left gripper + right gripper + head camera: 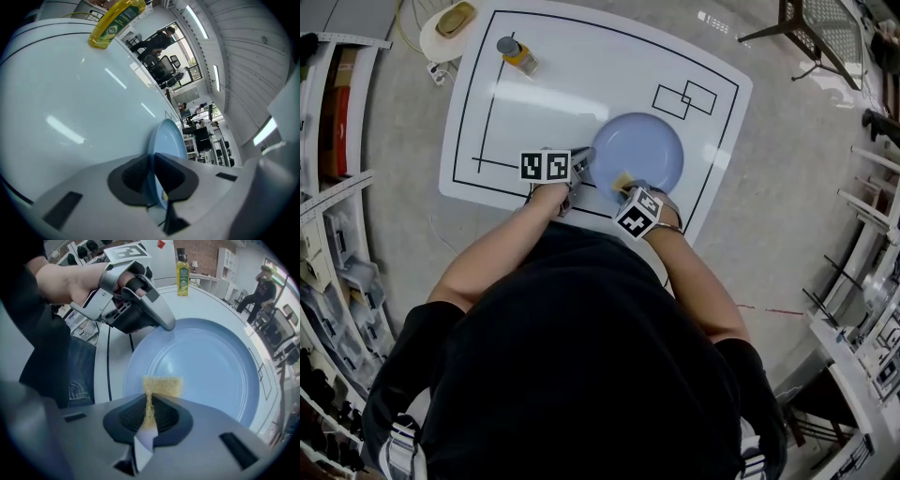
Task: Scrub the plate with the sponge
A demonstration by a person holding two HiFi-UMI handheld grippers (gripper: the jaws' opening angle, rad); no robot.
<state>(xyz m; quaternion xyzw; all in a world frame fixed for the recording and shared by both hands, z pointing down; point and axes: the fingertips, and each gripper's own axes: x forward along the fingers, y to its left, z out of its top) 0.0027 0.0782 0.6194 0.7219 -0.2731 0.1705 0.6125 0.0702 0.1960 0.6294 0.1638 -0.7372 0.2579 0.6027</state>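
One white table (581, 84) spreads under the round blue plate (637, 150), which lies flat on it. Our left gripper (151, 161) is clamped on the plate's left rim, the edge pinched between its jaws. Our right gripper (149, 401) points steeply down over the plate's near part. A yellow bottle (518, 54) stands well apart from the plate, off to its far left. Squeezed tight in the right gripper's jaws, the yellow sponge (162, 386) hangs over the plate's near part; we cannot tell whether it touches.
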